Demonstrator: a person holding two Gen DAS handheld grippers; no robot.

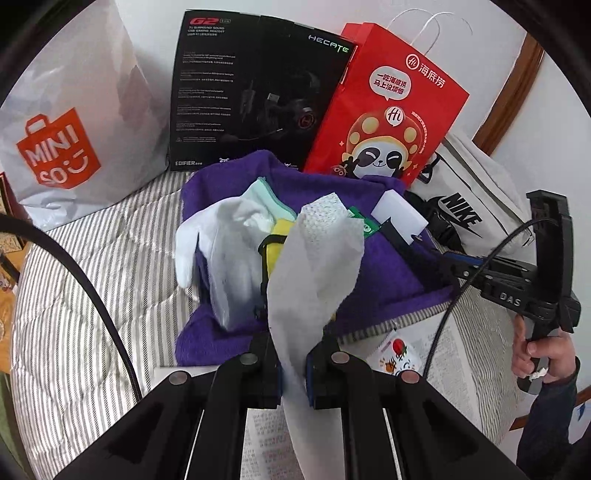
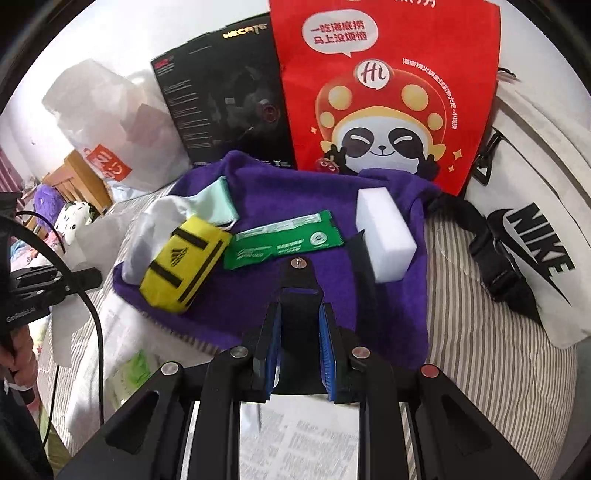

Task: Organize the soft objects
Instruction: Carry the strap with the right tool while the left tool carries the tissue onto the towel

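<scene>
Domestic bedroom. The working surface is a bed covered with a grey-and-white striped quilt (image 1: 110, 273), set against a plain white wall (image 1: 155, 22) and bordered at the right by a wooden frame edge (image 1: 517, 92). Retail packaging leans upright along the wall: a white Miniso shopping bag (image 1: 70, 140), a black Hecate headset box (image 1: 258, 88) and a red Haidilao paper bag (image 1: 391, 107); a white Nike bag (image 2: 532, 229) lies on the quilt just beside them. A purple towel (image 2: 295, 199) is spread on the bed. At the left of the right wrist view, plush toys (image 2: 62, 214) and wooden furniture (image 2: 85, 177) stand beyond the bed.
</scene>
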